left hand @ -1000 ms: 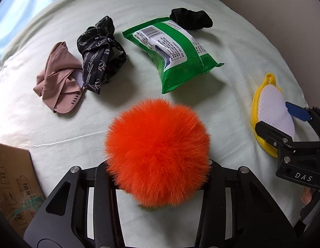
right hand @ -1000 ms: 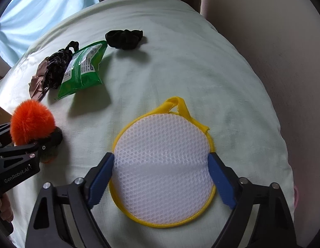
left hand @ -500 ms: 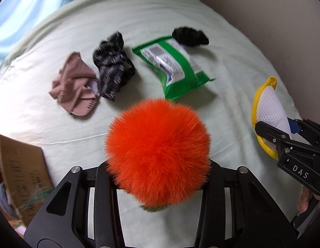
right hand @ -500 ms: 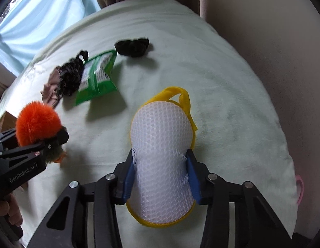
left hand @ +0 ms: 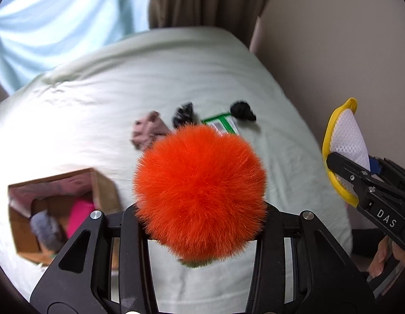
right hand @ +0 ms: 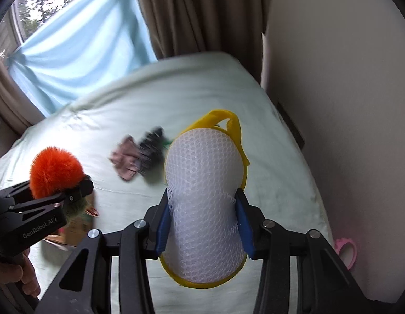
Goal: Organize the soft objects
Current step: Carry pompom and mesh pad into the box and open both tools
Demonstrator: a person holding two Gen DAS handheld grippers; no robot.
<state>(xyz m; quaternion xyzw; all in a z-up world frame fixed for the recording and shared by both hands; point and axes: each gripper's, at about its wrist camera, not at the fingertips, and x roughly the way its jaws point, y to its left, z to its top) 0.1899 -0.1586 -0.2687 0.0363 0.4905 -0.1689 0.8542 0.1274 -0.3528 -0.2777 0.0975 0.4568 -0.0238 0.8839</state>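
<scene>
A fluffy orange pompom [left hand: 199, 191] fills the left wrist view, and my left gripper [left hand: 199, 209] is shut on it, well above the bed; the right wrist view shows this pompom [right hand: 54, 168] at the left. My right gripper [right hand: 205, 222] is shut on a white mesh pad with a yellow rim [right hand: 202, 172], its blue pads [right hand: 164, 225] squeezing it narrow at the waist. The right gripper [left hand: 359, 167] with the pad [left hand: 346, 136] shows at the right edge of the left wrist view. An open cardboard box [left hand: 105, 193] sits on the bed below and to the left.
On the pale green bed [left hand: 97, 104] lie a pink cloth [left hand: 147, 130], a black patterned cloth [left hand: 182, 113], a green packet [left hand: 222, 123] and a black scrunchie [left hand: 241, 111]. The box holds pink and grey soft things. A wall is at the right, curtains behind, and a pink ring [right hand: 346, 251] beside the bed.
Both grippers have risen high above the bed with their loads. The right gripper's jaws closed on the mesh pad and pinched it narrow. The box has come into view.
</scene>
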